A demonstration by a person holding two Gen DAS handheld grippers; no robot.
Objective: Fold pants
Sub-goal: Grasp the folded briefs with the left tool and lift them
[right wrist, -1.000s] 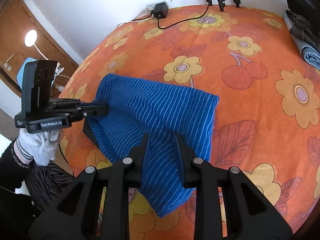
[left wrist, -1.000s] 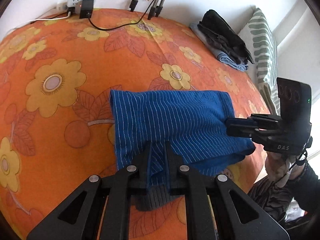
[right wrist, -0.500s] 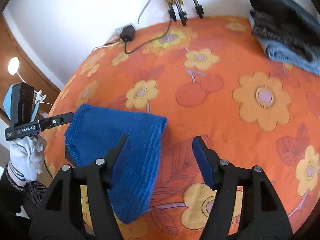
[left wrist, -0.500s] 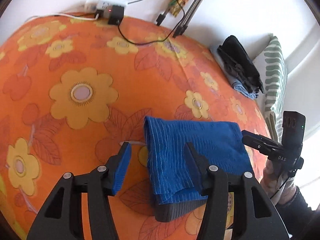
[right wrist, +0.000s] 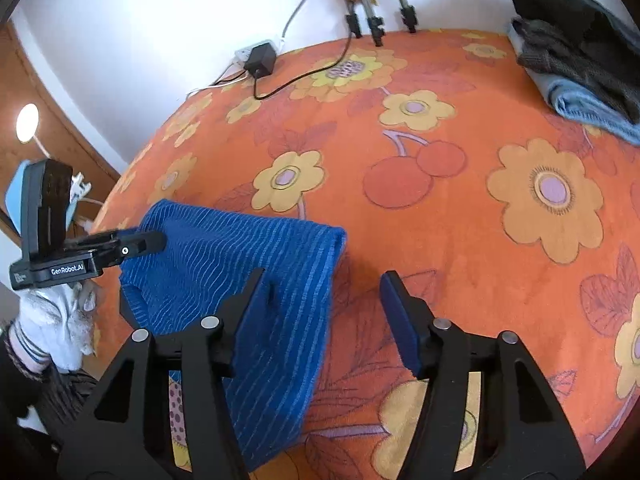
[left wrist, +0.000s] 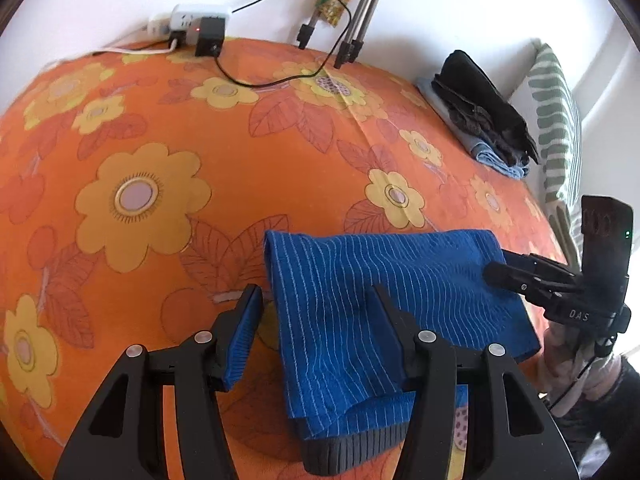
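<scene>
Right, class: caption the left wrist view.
Open left hand-held gripper over folded blue striped pants on floral bedspread.

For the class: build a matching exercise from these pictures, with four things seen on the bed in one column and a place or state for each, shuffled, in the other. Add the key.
1. blue striped folded pants
2. black power adapter
3. stack of dark folded clothes
4. left gripper

A. by the green-striped pillow
B. open, over the pants' edge
C. at the bed's far edge by the wall
D. lying at the bed's near edge

Pairs: 1-D, 2-C, 3-A, 4-B
</scene>
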